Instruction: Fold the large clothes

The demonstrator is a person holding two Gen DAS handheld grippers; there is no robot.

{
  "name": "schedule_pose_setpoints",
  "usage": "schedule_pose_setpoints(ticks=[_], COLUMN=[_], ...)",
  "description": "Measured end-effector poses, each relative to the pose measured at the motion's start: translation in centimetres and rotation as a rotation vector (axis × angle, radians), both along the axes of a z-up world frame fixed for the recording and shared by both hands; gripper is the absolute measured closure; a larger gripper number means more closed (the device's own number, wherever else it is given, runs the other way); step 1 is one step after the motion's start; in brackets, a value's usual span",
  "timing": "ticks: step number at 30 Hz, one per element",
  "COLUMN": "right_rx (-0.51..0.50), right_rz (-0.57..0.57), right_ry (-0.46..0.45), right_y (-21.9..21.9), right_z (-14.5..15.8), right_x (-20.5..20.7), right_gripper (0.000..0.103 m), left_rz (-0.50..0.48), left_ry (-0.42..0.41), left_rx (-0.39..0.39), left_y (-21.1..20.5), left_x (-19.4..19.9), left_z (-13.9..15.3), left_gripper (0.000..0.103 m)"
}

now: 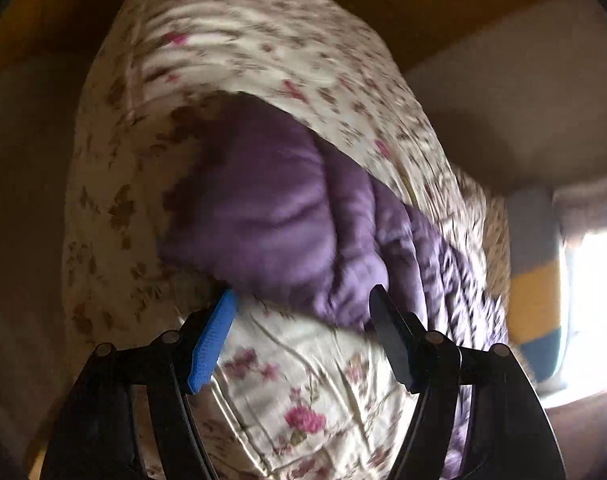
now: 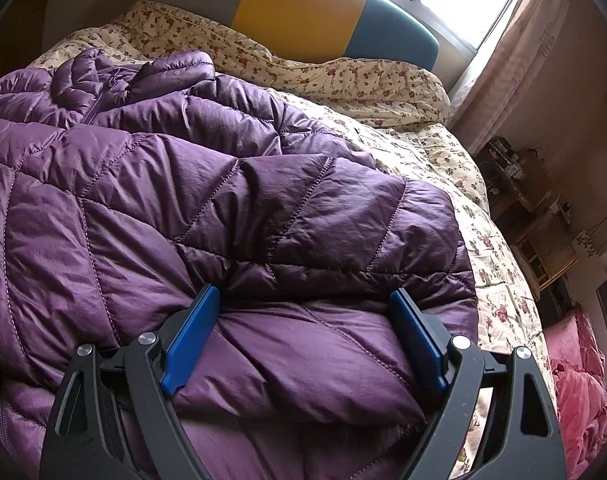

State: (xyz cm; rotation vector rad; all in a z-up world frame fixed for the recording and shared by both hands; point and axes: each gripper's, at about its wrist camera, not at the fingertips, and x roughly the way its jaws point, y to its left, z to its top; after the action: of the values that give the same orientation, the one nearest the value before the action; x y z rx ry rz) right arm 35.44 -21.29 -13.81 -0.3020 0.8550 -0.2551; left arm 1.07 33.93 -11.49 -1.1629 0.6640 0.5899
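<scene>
One purple quilted jacket [image 2: 191, 200] on bed's floral quilt [image 2: 443, 160]. Left tongs [image 1: 303, 312] wide, holding nothing. Right tongs [image 2: 303, 308] wide, straddling jacket hem fold. No readable labels.

A purple quilted jacket [image 2: 207, 208] lies spread over the bed's floral quilt [image 2: 435, 152], collar toward the yellow-and-teal headboard [image 2: 323, 20]. The right gripper [image 2: 303, 304] is spread wide, its blue pads [image 2: 191, 336] pressing a folded jacket edge.

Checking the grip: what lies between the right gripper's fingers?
In the right wrist view, a puffy fold of the purple quilted jacket fills the open right gripper.
</scene>
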Motion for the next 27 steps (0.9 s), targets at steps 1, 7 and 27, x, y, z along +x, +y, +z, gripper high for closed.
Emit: schedule_pose_setpoints(ticks=[1,7,27], right_rx=[0.000,0.001,0.015], right_rz=[0.000,0.000,-0.001], right_ry=[0.000,0.000,0.002], right_y=[0.0,0.0,-0.3], right_z=[0.0,0.0,0.1], right_x=[0.0,0.0,0.1], right_gripper=[0.017,0.017,0.017], left_rz=[0.022,0.088,-0.387], left_ry=[-0.010,0.015,-0.076], left_rx=[-0.007,0.031,0.363], left_y=[0.5,2.5,-6.3], left_x=[-0.2,0.2,16.2], left_z=[-0.1,-0.1,6.5], left_gripper=[0.035,0.066,0.096])
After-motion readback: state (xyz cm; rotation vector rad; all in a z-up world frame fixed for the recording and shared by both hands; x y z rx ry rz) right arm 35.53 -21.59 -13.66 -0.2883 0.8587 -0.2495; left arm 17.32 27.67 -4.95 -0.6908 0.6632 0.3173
